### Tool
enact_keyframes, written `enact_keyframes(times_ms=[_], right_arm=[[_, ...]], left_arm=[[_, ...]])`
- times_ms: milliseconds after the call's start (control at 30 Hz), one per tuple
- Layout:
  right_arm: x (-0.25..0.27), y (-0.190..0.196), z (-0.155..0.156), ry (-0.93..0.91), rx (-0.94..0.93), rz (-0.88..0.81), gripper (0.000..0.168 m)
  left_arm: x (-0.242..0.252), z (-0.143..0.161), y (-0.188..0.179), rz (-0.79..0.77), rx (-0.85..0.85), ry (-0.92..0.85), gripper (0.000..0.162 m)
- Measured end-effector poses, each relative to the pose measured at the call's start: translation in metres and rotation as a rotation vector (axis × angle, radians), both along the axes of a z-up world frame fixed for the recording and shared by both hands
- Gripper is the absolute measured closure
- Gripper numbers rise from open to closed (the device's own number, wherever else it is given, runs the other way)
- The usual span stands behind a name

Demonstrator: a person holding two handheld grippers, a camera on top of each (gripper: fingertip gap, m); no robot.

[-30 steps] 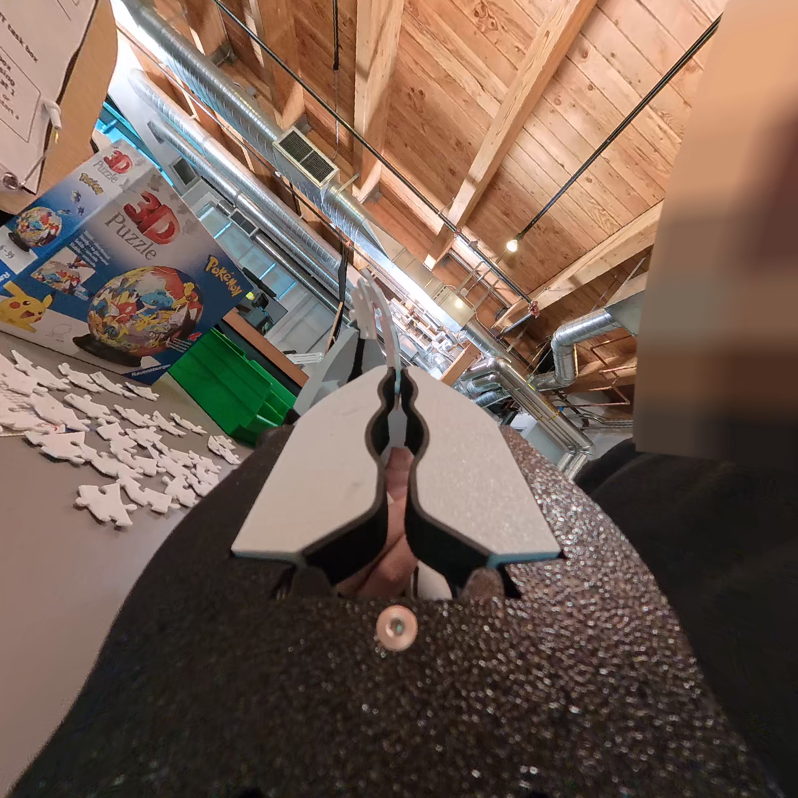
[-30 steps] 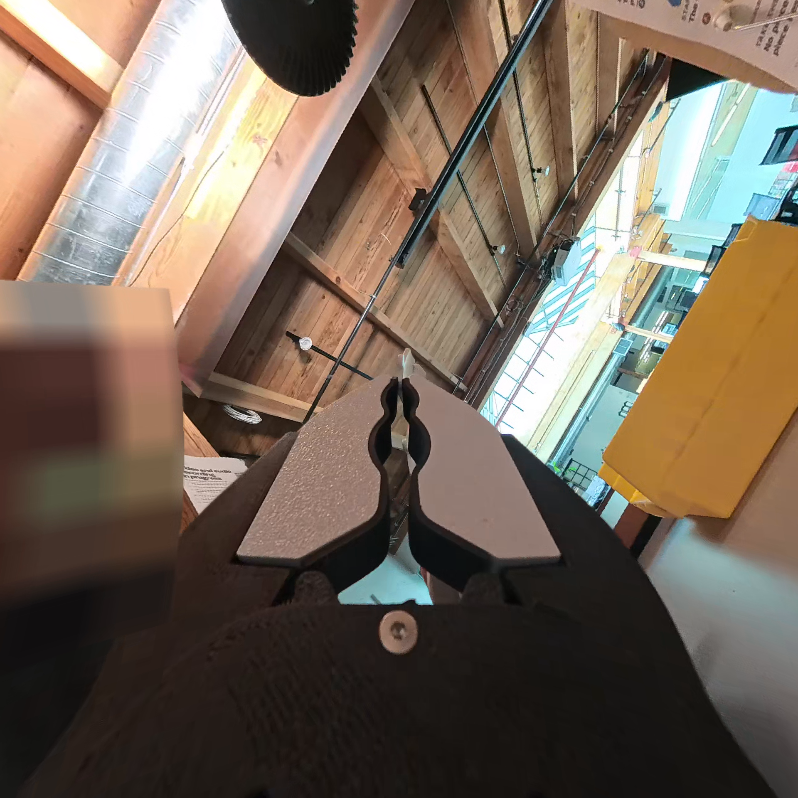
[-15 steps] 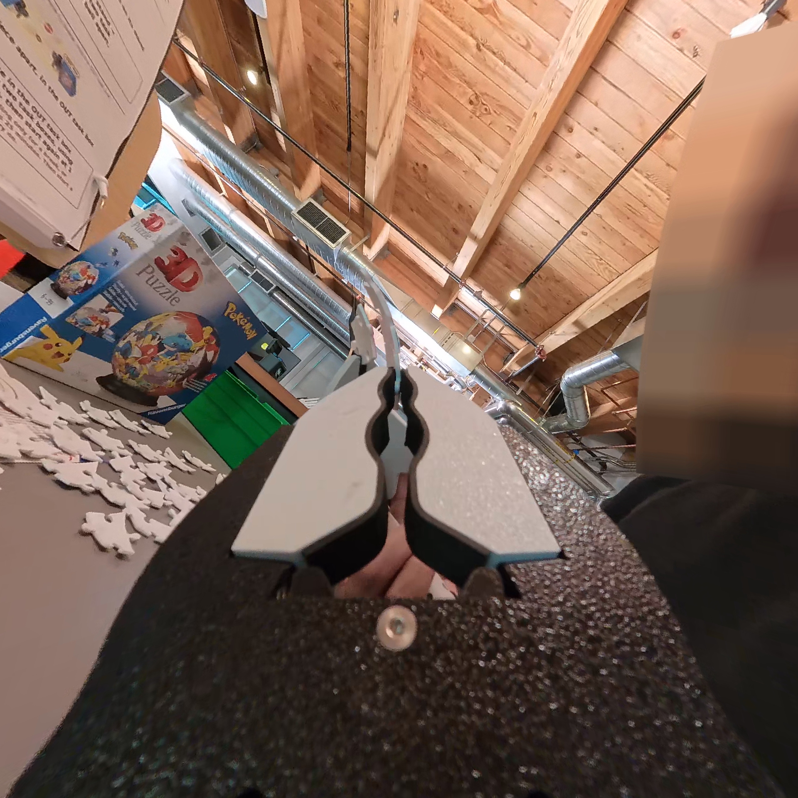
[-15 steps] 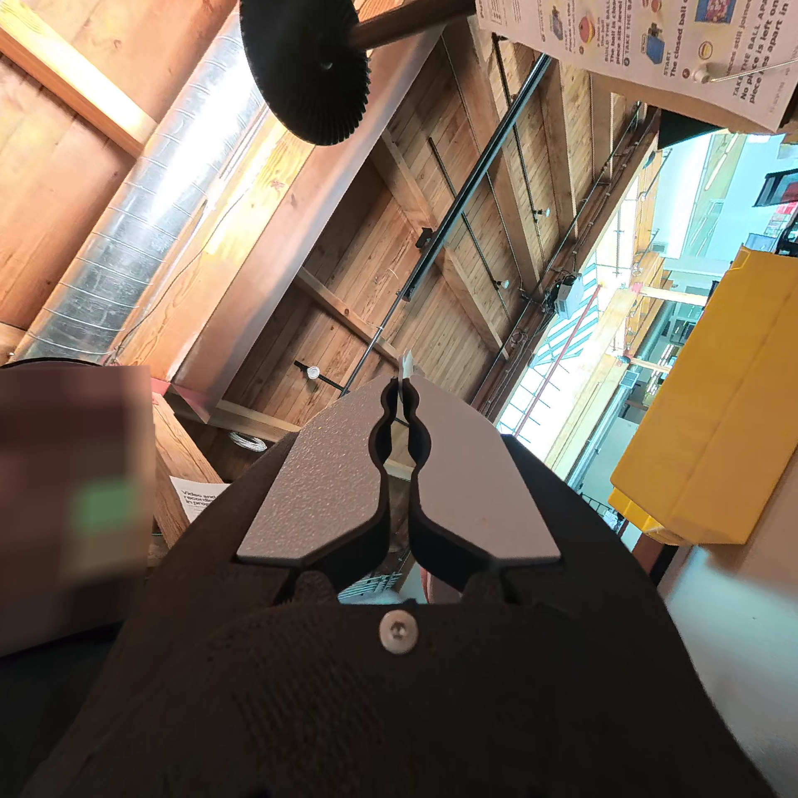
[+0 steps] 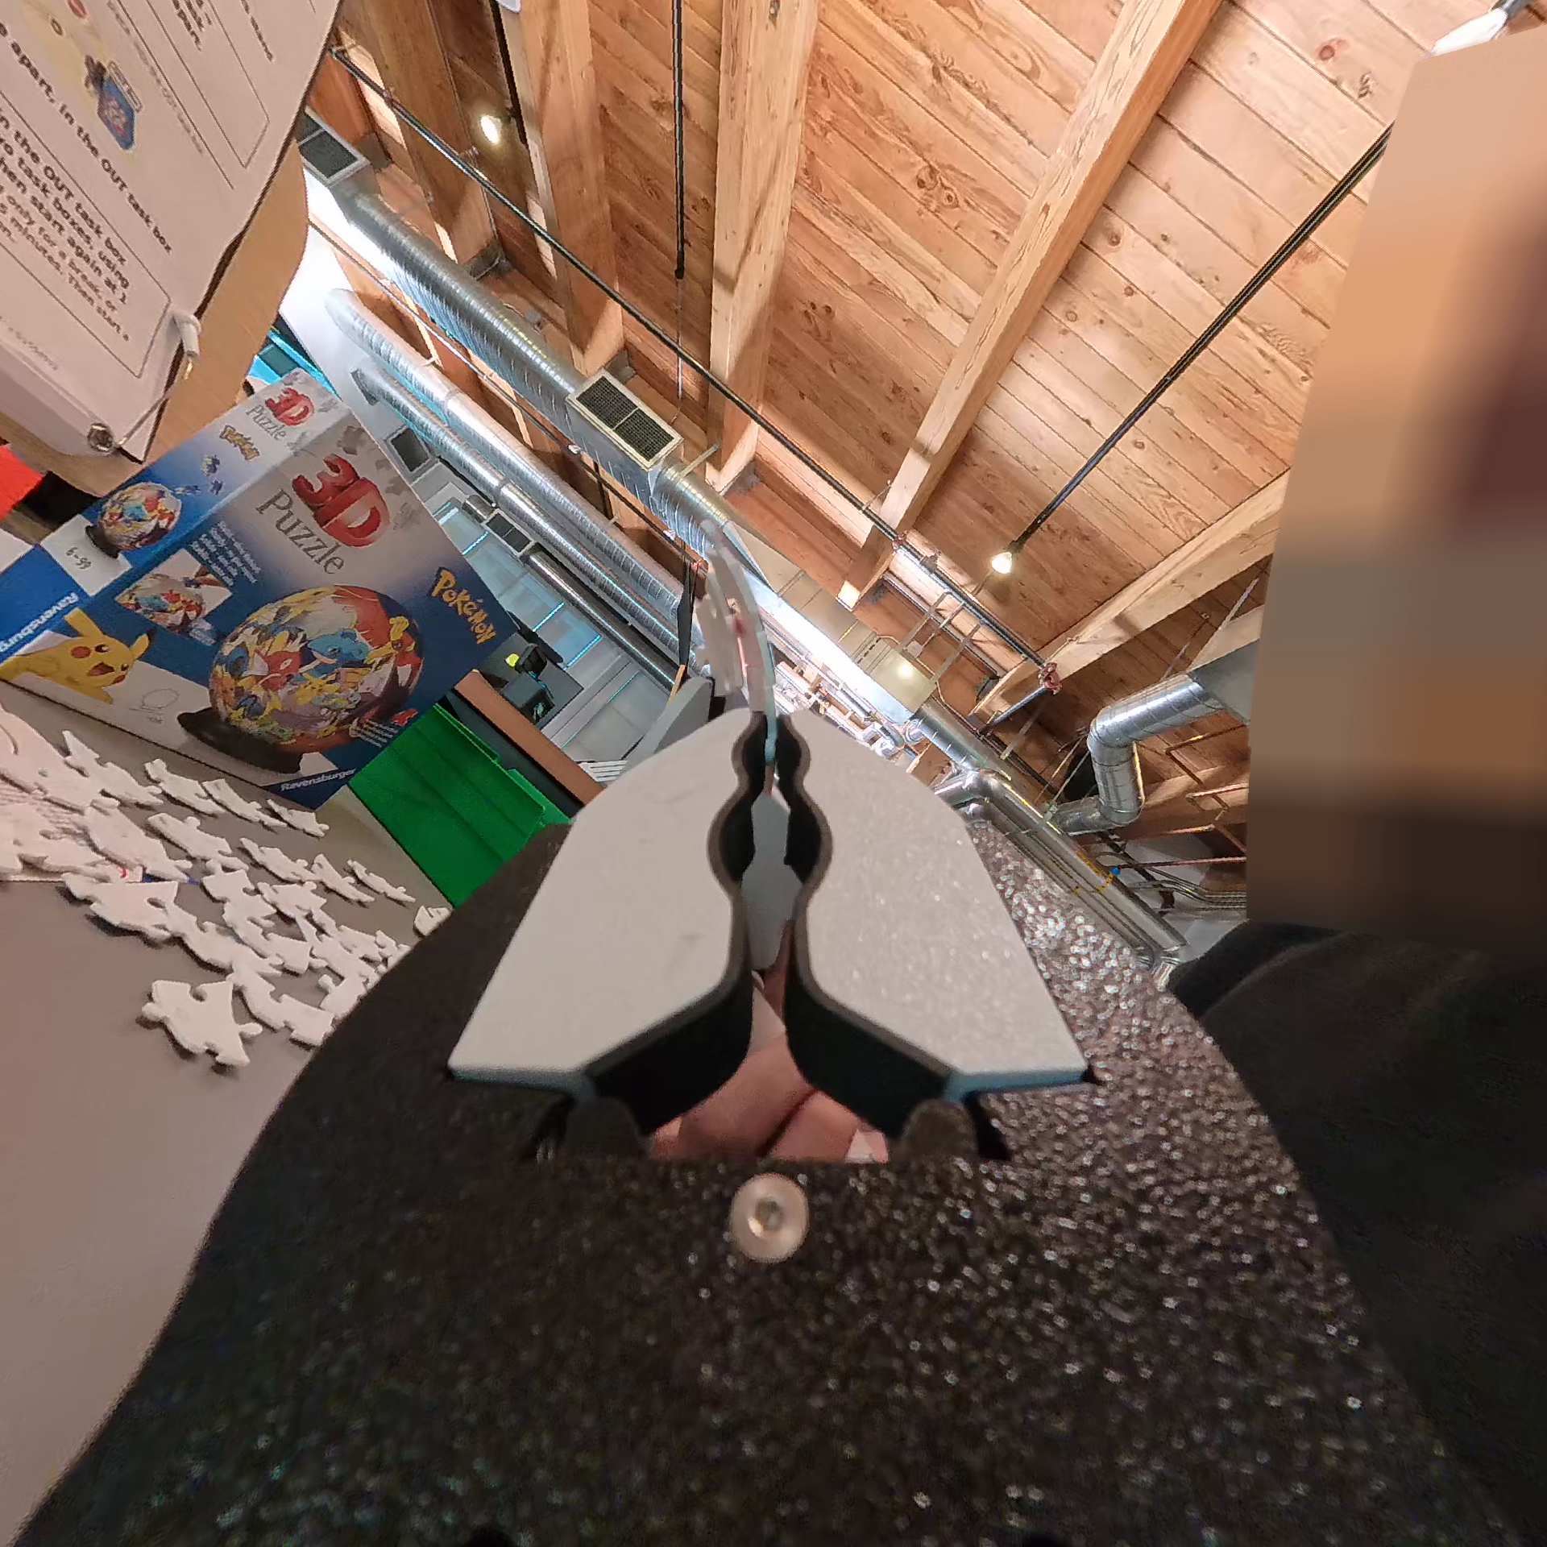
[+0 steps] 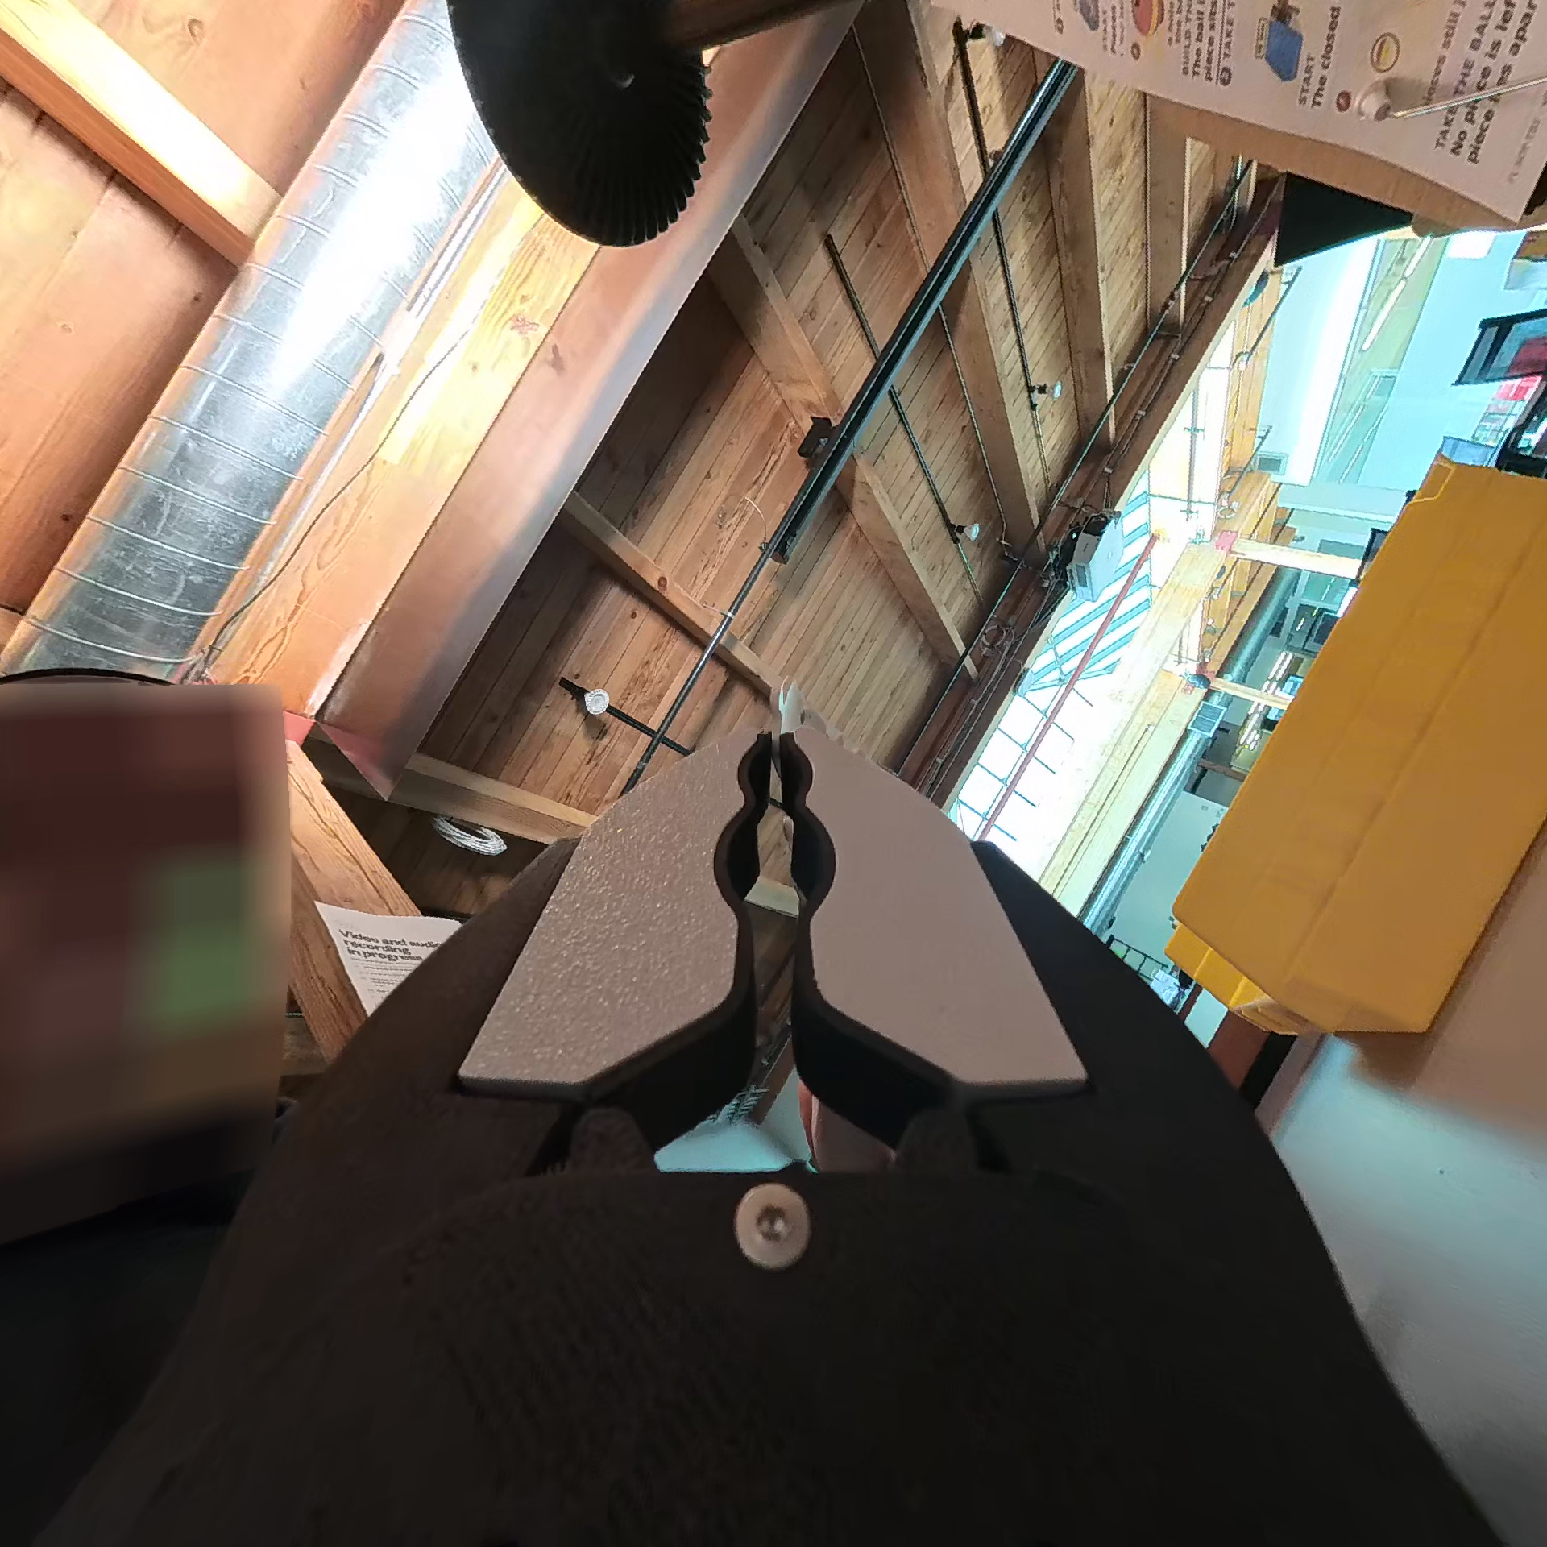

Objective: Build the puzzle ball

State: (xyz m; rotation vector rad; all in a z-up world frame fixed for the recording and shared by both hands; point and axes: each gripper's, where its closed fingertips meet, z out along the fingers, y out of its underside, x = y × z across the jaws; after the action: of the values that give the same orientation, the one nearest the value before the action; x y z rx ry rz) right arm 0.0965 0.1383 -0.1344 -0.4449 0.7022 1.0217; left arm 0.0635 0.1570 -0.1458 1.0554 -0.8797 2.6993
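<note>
My left gripper (image 5: pixel 772 737) is shut on a curved strip of joined white puzzle pieces (image 5: pixel 737 619) that sticks up past its tips, seen edge-on. My right gripper (image 6: pixel 780 741) is shut on a small white puzzle piece (image 6: pixel 791 711), only its tip showing. Both grippers point up at the wooden ceiling. Several loose white puzzle pieces (image 5: pixel 209 871) lie face down on the grey table (image 5: pixel 100 1172) at the left. The puzzle ball's box (image 5: pixel 243 619) stands behind them.
A green bin (image 5: pixel 444 795) stands beside the box. A cardboard box with a printed sheet (image 5: pixel 109 192) hangs over the upper left. In the right wrist view a yellow bin (image 6: pixel 1373 770) is at the right and a black ribbed disc (image 6: pixel 586 109) is above. A person's dark sleeve (image 5: pixel 1381 1172) is close by. About 4 centimeters separates my left fingertips from my right.
Both grippers have tilted a little, so the puzzle box and the yellow bin have shifted in view. The held pieces stay gripped; the left strip now shows longer above the tips.
</note>
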Motion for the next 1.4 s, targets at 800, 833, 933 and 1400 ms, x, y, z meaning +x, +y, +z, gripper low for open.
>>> enact_keyframes(times_ms=[800,833,933,1400], right_arm=[[-0.001,-0.014,0.004,-0.255,-0.179,-0.090,0.167],[0.001,-0.017,0.004,-0.226,-0.146,-0.104,0.167],[-0.003,-0.014,-0.001,-0.260,-0.191,-0.095,0.166],[-0.019,0.009,-0.020,-0.312,-0.333,0.051,0.166]], left_arm=[[-0.012,-0.002,0.030,-0.073,0.107,0.019,0.161],[-0.011,-0.002,0.029,-0.073,0.104,0.025,0.161],[-0.002,-0.028,0.012,-0.071,0.293,0.125,0.161],[-0.002,-0.037,0.009,-0.056,0.381,0.102,0.161]])
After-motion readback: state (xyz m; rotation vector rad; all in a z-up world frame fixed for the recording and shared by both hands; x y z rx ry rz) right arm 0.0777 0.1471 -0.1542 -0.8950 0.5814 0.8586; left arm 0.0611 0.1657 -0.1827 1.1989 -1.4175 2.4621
